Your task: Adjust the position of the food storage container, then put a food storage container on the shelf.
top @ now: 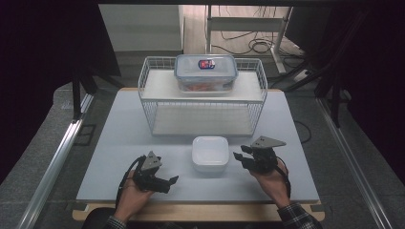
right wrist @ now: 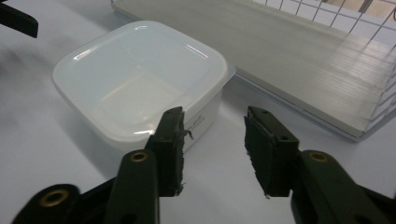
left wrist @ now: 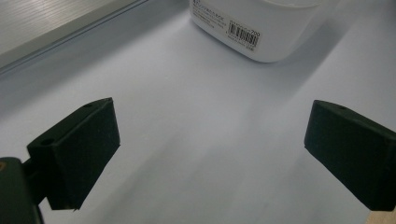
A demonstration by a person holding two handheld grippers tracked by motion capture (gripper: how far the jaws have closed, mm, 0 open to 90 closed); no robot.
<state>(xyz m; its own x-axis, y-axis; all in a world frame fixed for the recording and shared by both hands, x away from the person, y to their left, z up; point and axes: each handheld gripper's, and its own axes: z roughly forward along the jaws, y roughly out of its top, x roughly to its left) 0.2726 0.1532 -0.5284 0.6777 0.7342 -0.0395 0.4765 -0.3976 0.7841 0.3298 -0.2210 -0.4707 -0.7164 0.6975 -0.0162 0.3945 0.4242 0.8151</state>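
One square white lidded container (top: 210, 153) sits between both hand-held grippers, left (top: 168, 182) and right (top: 242, 158), jaws apart, empty.

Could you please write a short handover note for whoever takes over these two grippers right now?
Left gripper: open, nothing between its fingers, low over the table left of the white container.
Right gripper: open, holding nothing, just right of the container.
The container sits lidded on the table in front of the wire rack. A clear lidded box stands on the rack's top shelf.
Done: the container stands free.
Left: probably regrasp it and shelve it.
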